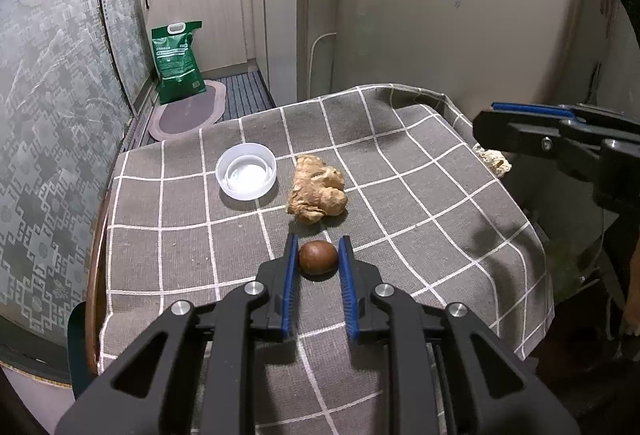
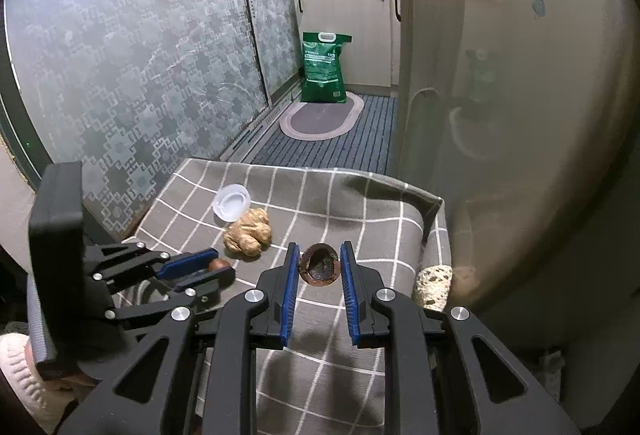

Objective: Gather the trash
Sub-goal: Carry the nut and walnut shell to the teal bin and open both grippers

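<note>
The trash was scattered over a table under a grey checked cloth. The left gripper had closed round a smooth brown nut lying on the cloth toward the near edge; its blue pads looked to be touching the nut's sides, though whether they pressed firmly I could not tell. The right gripper held a broken nut shell, a dark hollow half with a rough rim, clamped between its pads near the table's right edge, probably so it could be carried off to a bin. No bin was in view. Just beyond the brown nut sat a crumpled tan wad of paper, and beside it toward the far left a white plastic lid lay rim up. A pale, pitted lump rested at the right edge.
</note>
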Motion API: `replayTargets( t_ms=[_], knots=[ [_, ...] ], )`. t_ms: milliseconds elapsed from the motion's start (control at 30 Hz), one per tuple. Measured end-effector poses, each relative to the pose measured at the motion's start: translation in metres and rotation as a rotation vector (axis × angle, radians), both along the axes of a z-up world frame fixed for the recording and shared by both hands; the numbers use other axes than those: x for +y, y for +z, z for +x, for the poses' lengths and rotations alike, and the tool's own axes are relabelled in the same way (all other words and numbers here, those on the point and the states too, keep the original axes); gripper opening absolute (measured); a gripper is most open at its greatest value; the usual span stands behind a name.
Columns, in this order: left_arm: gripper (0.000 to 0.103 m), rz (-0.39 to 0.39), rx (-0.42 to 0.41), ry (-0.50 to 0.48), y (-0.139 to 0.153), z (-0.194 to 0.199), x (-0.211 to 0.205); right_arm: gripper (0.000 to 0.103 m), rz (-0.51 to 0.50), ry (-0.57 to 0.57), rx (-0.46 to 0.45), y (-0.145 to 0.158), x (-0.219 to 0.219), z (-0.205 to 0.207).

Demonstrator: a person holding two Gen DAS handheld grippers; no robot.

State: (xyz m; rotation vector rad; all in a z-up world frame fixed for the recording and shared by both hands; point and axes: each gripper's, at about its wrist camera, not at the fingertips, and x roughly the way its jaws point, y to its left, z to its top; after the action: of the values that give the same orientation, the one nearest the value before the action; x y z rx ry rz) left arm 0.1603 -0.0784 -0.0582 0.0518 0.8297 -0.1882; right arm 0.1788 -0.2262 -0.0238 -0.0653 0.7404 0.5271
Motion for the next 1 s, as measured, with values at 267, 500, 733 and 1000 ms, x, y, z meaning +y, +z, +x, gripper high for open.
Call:
replayTargets(
  t_ms=[267, 500, 733, 1000],
  knots=[
    [0.022, -0.031, -0.035, 0.006, 0.015, -0.010, 0.017, 0.020, -0.011, 0.027, 0.008, 0.000, 0.027, 0.002],
    [0.022, -0.067, -0.063, 0.055, 0.031, -0.021, 0.050, 0.020, -0.018, 0.073, 0.011, -0.001, 0.059, 0.001],
    [0.022, -0.065, -0.075, 0.111, 0.037, -0.031, 0.089, 0.020, -0.029, 0.122, 0.019, -0.003, 0.094, -0.002],
    [0.022, -0.061, -0.077, 0.181, 0.038, -0.044, 0.137, 0.020, -0.027, 0.167, 0.014, 0.000, 0.125, -0.005]
  ],
)
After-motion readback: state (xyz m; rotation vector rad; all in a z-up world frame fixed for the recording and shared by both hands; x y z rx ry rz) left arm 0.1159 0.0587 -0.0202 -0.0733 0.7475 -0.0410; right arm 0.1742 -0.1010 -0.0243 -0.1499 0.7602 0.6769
